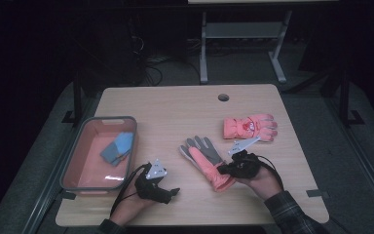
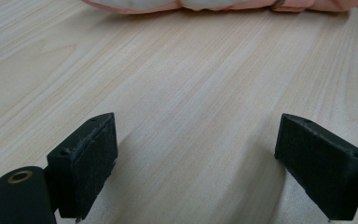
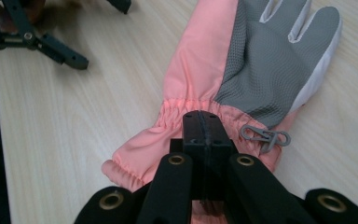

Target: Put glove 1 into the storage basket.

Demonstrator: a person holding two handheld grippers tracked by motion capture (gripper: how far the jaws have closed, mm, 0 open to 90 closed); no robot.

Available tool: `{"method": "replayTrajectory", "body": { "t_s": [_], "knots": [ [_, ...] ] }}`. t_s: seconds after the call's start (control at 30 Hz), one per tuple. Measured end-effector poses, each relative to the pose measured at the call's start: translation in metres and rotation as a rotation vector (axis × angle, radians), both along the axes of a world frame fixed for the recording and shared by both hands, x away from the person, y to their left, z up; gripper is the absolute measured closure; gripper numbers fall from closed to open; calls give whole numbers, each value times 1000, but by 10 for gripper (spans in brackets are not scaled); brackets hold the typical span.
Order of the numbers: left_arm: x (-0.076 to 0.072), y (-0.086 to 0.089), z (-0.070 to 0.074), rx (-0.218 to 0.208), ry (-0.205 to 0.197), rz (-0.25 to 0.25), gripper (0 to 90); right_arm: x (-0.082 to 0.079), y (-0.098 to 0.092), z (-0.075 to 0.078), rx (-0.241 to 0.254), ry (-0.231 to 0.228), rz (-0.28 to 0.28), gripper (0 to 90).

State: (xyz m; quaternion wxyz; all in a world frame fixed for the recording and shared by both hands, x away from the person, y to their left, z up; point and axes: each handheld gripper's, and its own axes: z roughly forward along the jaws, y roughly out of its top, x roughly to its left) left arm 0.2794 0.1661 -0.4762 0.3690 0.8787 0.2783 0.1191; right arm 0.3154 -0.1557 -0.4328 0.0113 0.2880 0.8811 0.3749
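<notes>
- My right gripper (image 3: 204, 122) has its jaws pressed together, low in the middle of the right gripper view, with the pink cuff of a glove (image 1: 205, 162) bunched around their tips; whether they pinch the cloth itself I cannot tell for sure, but they sit right on its gathered wrist.
- That glove lies palm up at the centre of the high view: smooth salmon shell, a dimpled grey palm patch, pale trim along the fingers, and an elastic ruffle at the wrist.
- A small grey plastic clip (image 3: 265, 136) hangs off the cuff, just right of my shut jaws.
- My left gripper (image 2: 193, 163) has its jaws spread wide, one black block at each lower corner of the left gripper view, with nothing but bare wood between them.
- In the high view it sits lower left of centre, apart from the glove, and its pink edge shows along the top of the left gripper view.
- A second glove (image 1: 250, 127) lies back up, upper right of the first, puffy and salmon with a printed patch.
- The table (image 1: 175, 109) is pale laminate with a fine straight grain and a round cable hole near its far edge.
- A grey-rimmed pink tub (image 1: 126, 120) stands at the left, with folded blue cloths (image 1: 118, 148) inside.
</notes>
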Motion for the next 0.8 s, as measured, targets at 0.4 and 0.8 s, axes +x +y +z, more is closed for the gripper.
{"method": "replayTrajectory", "body": {
  "t_s": [0.4, 0.8],
  "knots": [
    [-1, -1, 0, -8, 3, 6, 121, -17, -16, 7, 4, -29, 10, 900],
    [0, 0, 0, 0, -1, 0, 121, 14, 0, 11, -1, -67, -46, 900]
  ]
}}
